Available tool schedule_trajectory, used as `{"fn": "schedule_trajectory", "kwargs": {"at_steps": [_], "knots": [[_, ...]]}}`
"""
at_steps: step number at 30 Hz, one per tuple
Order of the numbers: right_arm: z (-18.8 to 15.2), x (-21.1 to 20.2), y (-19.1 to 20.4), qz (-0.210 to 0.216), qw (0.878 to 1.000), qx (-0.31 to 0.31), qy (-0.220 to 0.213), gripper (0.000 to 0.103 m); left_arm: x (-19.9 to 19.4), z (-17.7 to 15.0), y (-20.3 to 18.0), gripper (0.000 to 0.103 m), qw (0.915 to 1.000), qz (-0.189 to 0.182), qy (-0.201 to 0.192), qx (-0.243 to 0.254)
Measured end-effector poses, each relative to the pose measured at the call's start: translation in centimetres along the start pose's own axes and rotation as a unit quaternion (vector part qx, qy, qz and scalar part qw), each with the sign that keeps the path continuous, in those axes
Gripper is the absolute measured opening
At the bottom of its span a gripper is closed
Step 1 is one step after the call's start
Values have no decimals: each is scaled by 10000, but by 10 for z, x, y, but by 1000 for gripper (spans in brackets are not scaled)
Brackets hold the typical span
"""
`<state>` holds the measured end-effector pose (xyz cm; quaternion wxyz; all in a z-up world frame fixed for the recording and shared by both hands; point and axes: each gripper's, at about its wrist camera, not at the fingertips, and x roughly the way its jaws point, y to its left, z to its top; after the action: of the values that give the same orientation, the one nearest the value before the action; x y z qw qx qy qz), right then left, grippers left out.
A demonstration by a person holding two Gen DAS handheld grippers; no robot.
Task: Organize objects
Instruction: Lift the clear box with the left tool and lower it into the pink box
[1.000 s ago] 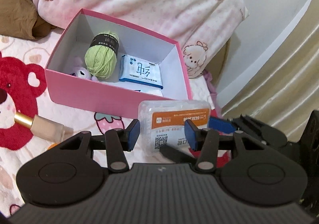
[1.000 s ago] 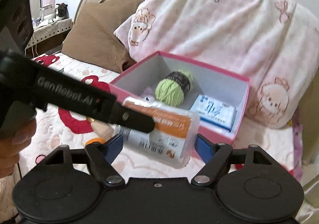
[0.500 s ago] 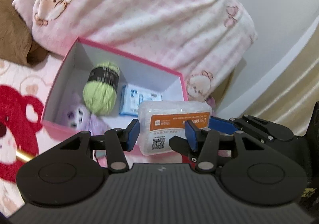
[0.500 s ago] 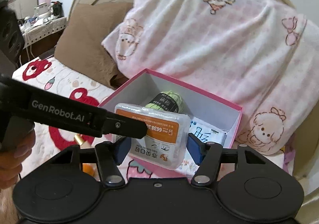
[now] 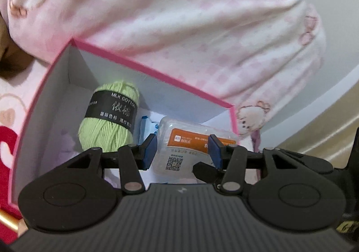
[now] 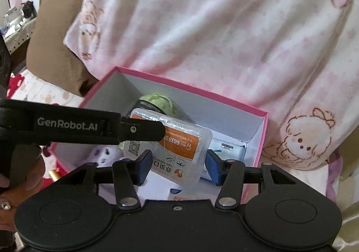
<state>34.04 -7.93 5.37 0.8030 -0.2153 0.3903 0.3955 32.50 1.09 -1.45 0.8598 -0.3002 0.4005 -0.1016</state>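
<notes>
A clear plastic box with an orange label (image 5: 186,140) hangs over the open pink box (image 5: 157,74), just inside its near right part. My left gripper (image 5: 182,152) is shut on the clear box (image 6: 179,140), and one of its black fingers (image 6: 67,127) crosses the box's top face in the right wrist view. My right gripper (image 6: 177,168) is closing with the clear box between its blue pads, which stand right at its sides without a clear press. Inside the pink box (image 6: 190,90) lie a green yarn ball (image 5: 107,126), a blue tissue pack (image 6: 228,151) and a pale purple plush toy (image 6: 105,153).
A big pink-and-white pillow (image 5: 179,16) leans right behind the pink box, with a brown cushion (image 6: 56,45) to its left. A gold-capped bottle (image 5: 6,222) lies on the bear-print bedspread outside the box. A person's hand (image 6: 22,184) holds the left gripper's handle.
Both grippers have carried the clear box forward from in front of the pink box to above its inside. The right gripper's jaws have narrowed around the clear box.
</notes>
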Motion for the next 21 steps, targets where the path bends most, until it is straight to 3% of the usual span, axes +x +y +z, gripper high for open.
{"fn": "schedule_trajectory", "kwargs": {"at_steps": [5, 15, 19, 21], "knots": [[5, 31, -12, -137, 9995, -113, 272, 57, 39, 2, 12, 48, 9994, 20, 177, -309], [11, 68, -4, -735, 9907, -923, 674, 57, 83, 3, 15, 48, 9975, 232, 526, -419], [13, 71, -3, -727, 9904, -1019, 582, 57, 88, 4, 15, 47, 9977, 309, 508, -337], [14, 73, -5, -783, 9905, -982, 552, 57, 91, 7, 14, 42, 9973, 365, 550, -329]]}}
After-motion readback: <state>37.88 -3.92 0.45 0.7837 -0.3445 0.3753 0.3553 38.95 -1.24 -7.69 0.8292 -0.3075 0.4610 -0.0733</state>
